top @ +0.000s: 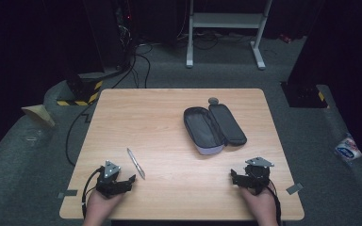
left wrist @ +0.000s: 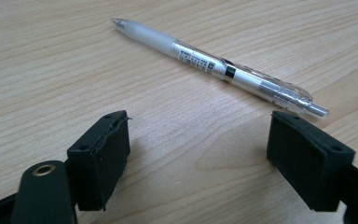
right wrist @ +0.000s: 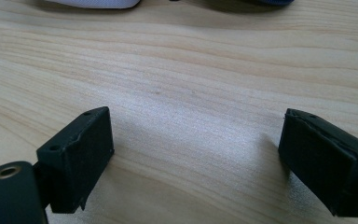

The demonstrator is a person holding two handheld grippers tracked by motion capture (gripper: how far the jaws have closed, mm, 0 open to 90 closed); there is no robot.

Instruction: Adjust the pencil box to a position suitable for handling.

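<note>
A clear white pen (top: 135,163) lies flat on the wooden table (top: 160,127), left of centre. My left gripper (top: 122,182) rests near the front left edge, just short of the pen, open with nothing between its jaws. Seen from the left gripper view, the pen (left wrist: 214,65) lies slantwise just beyond the left gripper (left wrist: 200,133). An open dark pencil case (top: 213,126) sits right of centre, lid folded back. My right gripper (top: 240,177) stands open at the front right, below the case, with bare wood between the jaws of the right gripper (right wrist: 196,135).
A small grey round object (top: 213,100) sits at the case's far end. The case's pale lower edge (right wrist: 93,3) shows at the top of the right gripper view. Beyond the table stand a white frame (top: 226,28), cables and dark equipment on grey carpet.
</note>
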